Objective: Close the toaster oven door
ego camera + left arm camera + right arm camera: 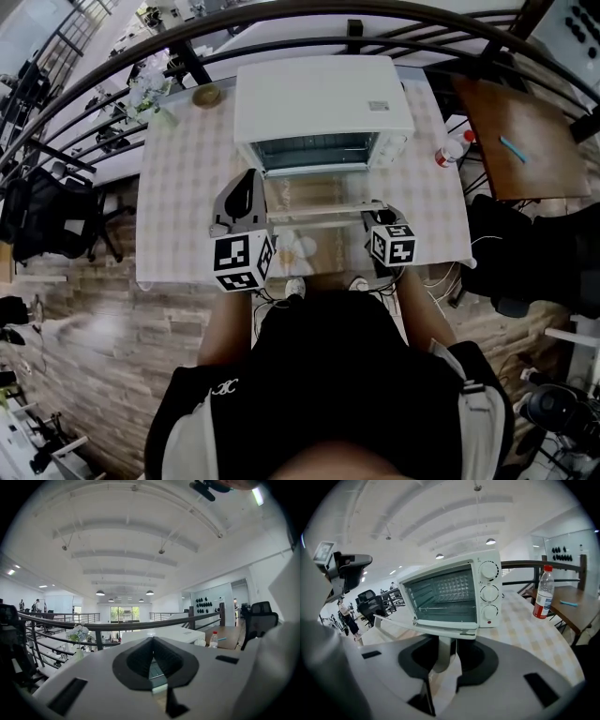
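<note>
Your right hand-held gripper grasps the door handle, whose bar runs parallel to the worktop's near edge; the toaster oven stands beyond it at the far edge. Left hand-held gripper: clenched, empty.

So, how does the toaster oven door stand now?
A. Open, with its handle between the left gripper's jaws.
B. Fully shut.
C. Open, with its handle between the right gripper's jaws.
C: the toaster oven door is folded down, leaving the inside open to view, and the right gripper is closed on its white handle.
</note>
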A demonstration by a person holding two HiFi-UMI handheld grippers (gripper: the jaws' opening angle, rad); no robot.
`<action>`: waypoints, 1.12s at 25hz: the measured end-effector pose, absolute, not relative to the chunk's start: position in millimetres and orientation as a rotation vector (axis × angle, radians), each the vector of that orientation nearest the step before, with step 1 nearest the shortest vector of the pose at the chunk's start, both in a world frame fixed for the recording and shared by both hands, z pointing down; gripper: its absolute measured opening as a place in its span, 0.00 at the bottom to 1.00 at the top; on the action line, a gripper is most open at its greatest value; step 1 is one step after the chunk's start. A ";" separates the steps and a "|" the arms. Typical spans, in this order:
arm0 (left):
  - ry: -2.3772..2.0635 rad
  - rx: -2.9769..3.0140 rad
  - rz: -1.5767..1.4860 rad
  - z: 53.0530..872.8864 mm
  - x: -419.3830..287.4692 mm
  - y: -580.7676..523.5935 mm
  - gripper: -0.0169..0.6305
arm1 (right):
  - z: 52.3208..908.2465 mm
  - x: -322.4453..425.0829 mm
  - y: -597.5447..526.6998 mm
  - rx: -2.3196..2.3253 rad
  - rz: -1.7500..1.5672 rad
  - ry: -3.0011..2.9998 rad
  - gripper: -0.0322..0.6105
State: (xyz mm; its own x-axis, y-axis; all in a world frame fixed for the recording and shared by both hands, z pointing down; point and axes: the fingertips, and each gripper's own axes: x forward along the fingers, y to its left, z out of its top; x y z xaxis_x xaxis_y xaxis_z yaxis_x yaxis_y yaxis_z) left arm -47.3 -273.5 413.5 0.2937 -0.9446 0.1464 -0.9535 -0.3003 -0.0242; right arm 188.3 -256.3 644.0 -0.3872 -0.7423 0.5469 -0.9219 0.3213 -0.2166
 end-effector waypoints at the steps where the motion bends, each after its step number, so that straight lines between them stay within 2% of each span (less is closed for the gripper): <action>1: -1.822 2.467 0.204 413.5 -49.5 -273.3 0.05 | 641.5 188.4 -258.6 1.482 0.732 -2.226 0.20; 12: -1.867 2.427 0.183 414.6 -67.3 -266.6 0.05 | 610.6 189.8 -289.9 1.444 0.884 -2.072 0.20; 28: -1.880 2.369 0.075 417.9 -92.3 -260.1 0.05 | 586.6 184.2 -361.1 1.160 1.288 -1.867 0.19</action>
State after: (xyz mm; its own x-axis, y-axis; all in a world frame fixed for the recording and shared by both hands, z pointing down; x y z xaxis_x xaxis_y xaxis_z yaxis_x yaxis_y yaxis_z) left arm -92.3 -260.1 417.9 0.2292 -0.9671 0.1108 -0.9728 -0.2236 0.0605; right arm 184.2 -361.1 586.6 -0.4496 -0.3277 0.8310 -0.8932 0.1536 -0.4227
